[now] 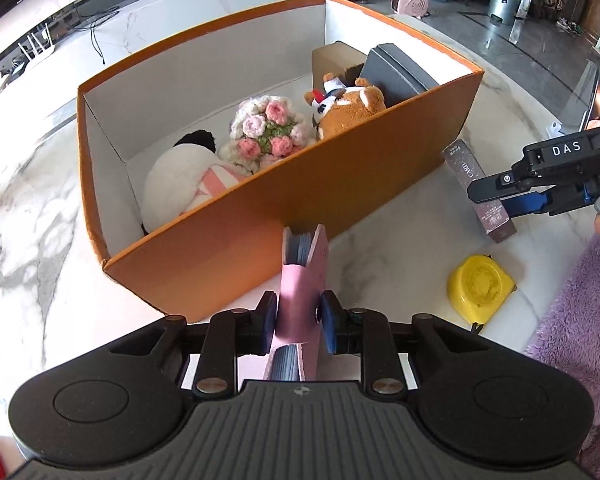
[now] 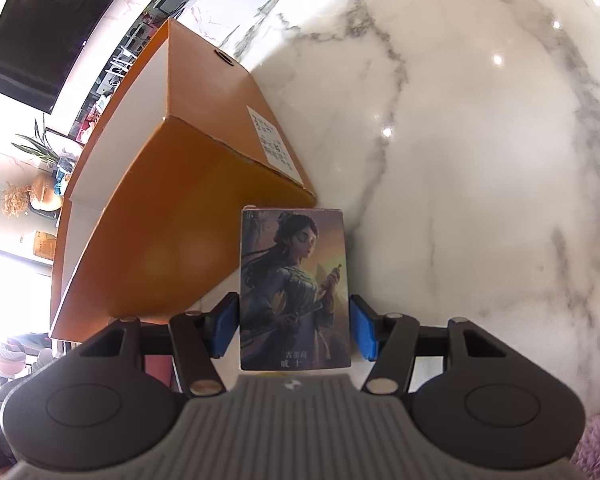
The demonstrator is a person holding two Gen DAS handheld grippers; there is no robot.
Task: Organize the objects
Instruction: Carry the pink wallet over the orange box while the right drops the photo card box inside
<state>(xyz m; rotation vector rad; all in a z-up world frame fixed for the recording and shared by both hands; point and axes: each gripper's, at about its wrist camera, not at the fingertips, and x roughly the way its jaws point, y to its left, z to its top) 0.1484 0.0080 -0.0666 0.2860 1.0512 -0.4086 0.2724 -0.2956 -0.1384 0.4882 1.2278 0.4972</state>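
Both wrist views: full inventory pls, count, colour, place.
Storage box: 1, orange, white inside, on marble table.
Plush toys: 2, white one at box's near end, brown one further along.
Crochet bouquet: 1, pink and cream, between the plushes.
Small boxes: 2, brown and grey, box's far end.
Tape measure: 1, yellow, on table.
Pink card holder: 1, in left gripper.
Illustrated card box: 1, in right gripper.
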